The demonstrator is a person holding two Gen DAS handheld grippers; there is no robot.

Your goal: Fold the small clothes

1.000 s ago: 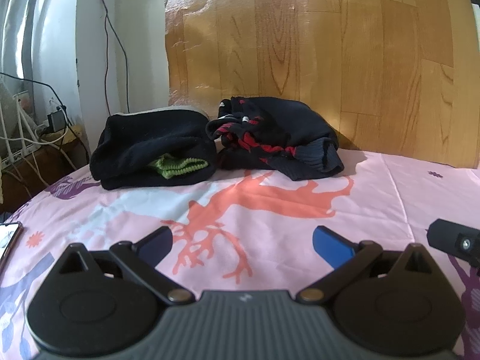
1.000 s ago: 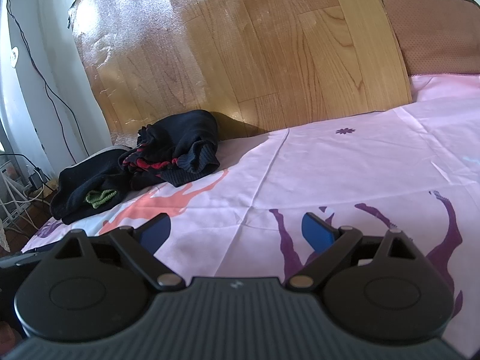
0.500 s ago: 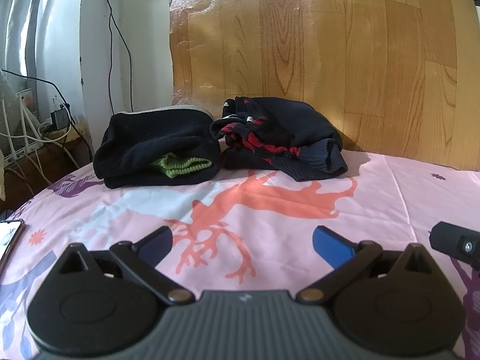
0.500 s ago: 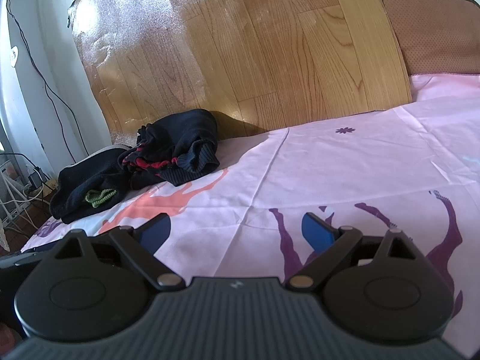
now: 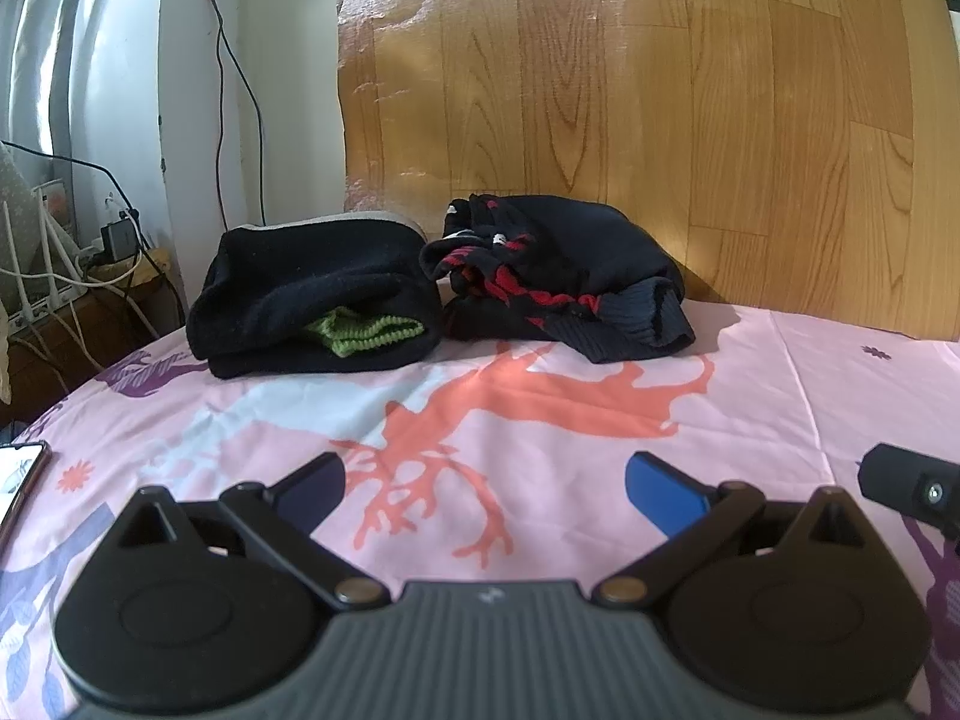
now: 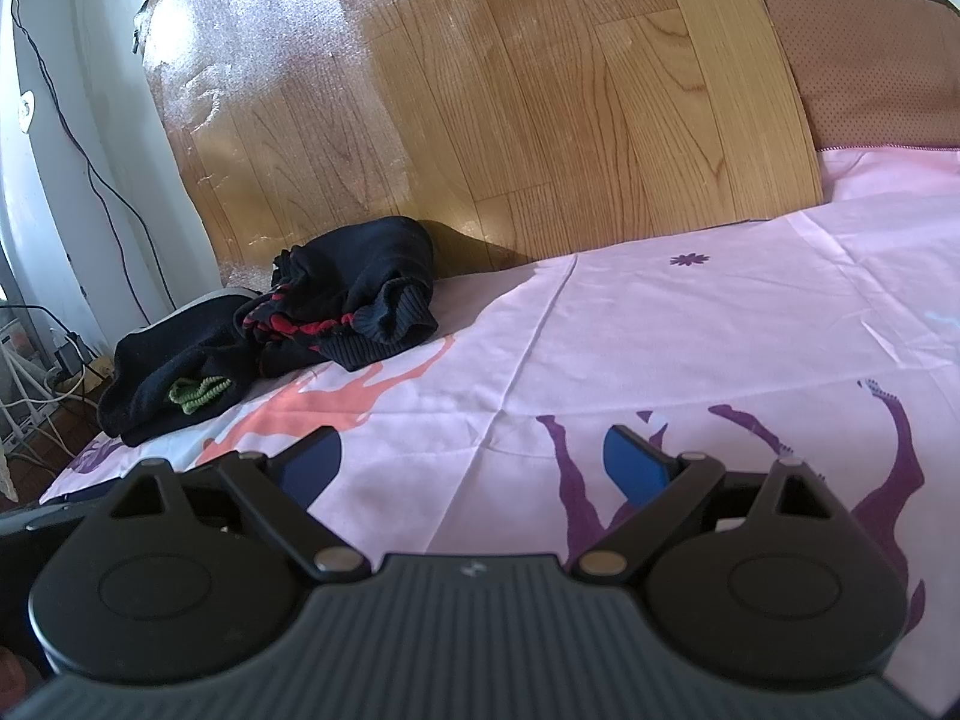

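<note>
Two dark garments lie at the far side of the pink sheet [image 5: 540,438]. A folded black garment with a green knit cuff [image 5: 312,306] sits on the left. A crumpled black garment with red stripes [image 5: 558,288] lies beside it on the right. Both also show in the right wrist view: the folded one [image 6: 174,378] and the crumpled one [image 6: 354,306]. My left gripper [image 5: 486,480] is open and empty, well short of the garments. My right gripper [image 6: 474,462] is open and empty, to the right of them.
A wood-grain board [image 5: 630,90] stands behind the garments. A phone [image 5: 18,474] lies at the sheet's left edge. Cables and a power strip [image 5: 72,276] sit off the left side. A brown cushion [image 6: 870,60] stands at the back right.
The left gripper's view has shifted slightly, with the garments now a little further right in frame. The right gripper has barely moved.
</note>
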